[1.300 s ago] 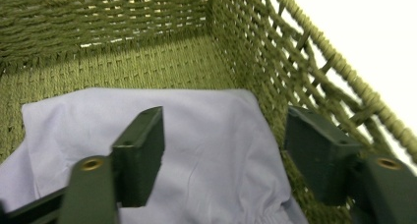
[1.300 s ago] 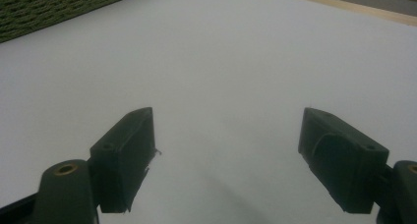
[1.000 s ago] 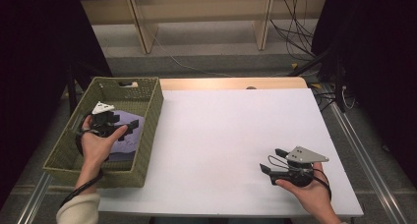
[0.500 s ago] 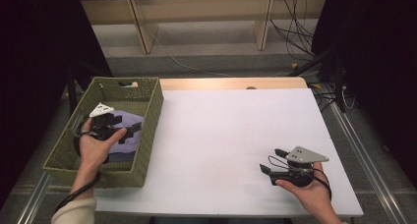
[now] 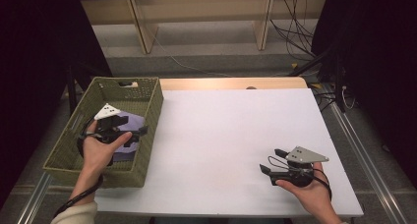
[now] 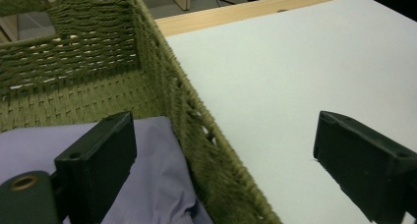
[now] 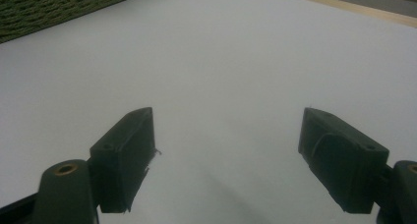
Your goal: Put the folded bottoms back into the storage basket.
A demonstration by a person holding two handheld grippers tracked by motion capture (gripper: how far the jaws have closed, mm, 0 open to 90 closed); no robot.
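Over the left side of the white table (image 5: pixel 221 135), the left gripper (image 5: pixel 137 134) hangs above a woven green basket (image 5: pixel 152 106), held in the person's left hand (image 5: pixel 101 153). A folded lavender cloth (image 5: pixel 132 122) lies on the basket's floor, toward its right wall, directly under that gripper. In the left gripper view the cloth (image 6: pixel 157 184) sits below the near jaw, while the basket's wall (image 6: pixel 196 130) runs up between the two jaws and the far jaw stands over bare tabletop. The jaws have just been opening and now stand wide apart; nothing is pinched between them, and the pads are clear of the cloth.

Near the table's front right corner, the right gripper (image 5: pixel 272 161) rests low by the tabletop in the person's right hand (image 5: pixel 307 189), pointing toward the left, with the grey three-cornered plate (image 5: pixel 306 155) on top. Its jaws are spread wide as well, and the right gripper view shows just plain white tabletop (image 7: pixel 236 76) between them, with an edge of the basket (image 7: pixel 59 8) far off at the top left. The two grippers are well apart.
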